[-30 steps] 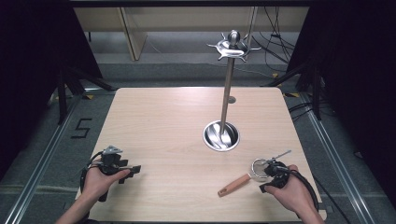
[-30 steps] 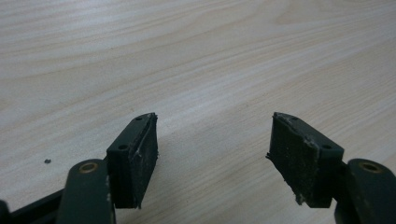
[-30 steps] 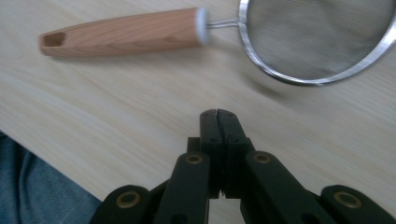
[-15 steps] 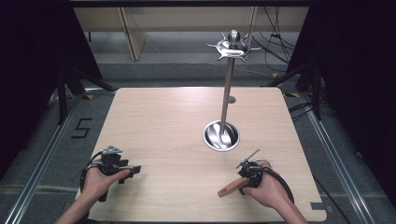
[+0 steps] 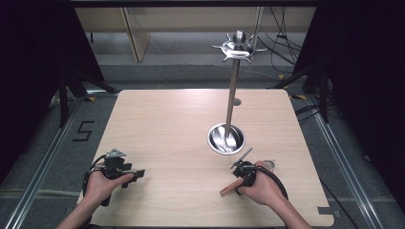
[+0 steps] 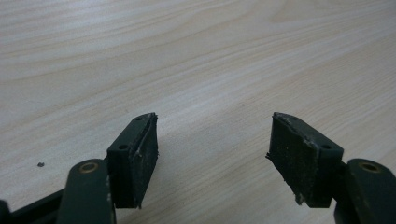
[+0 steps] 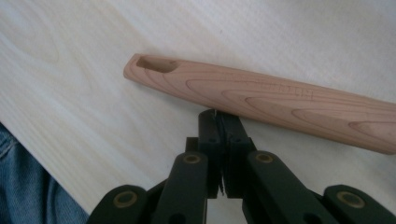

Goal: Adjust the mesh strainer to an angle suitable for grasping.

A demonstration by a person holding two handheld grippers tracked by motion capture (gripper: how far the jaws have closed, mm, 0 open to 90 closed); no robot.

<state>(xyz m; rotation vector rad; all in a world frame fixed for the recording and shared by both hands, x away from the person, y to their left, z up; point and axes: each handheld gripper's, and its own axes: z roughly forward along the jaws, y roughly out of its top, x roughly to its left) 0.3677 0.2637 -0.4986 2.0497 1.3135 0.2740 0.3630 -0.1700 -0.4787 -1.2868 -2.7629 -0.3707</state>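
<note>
A utensil with a wooden handle (image 5: 228,190) (image 7: 261,100) lies near the table's front right, its metal ring end (image 5: 269,165) showing beyond my right hand. My right gripper (image 5: 237,183) (image 7: 218,115) is shut, jaws pressed together with nothing between them. Its tips sit right at the near side of the handle, not around it; the handle's end has a hole. My left gripper (image 5: 139,172) (image 6: 212,154) rests at the front left, jaws wide open over bare wood.
A tall metal stand (image 5: 232,95) with hooks at its top (image 5: 237,47) rises from a shiny round base dish (image 5: 213,141) right of the table's middle. The wooden table (image 5: 167,119) ends just behind both hands. Dark frames and cables surround it.
My right hand has slid left along the front of the table, from beside the utensil's ring end to over its handle. The left hand has stayed put.
</note>
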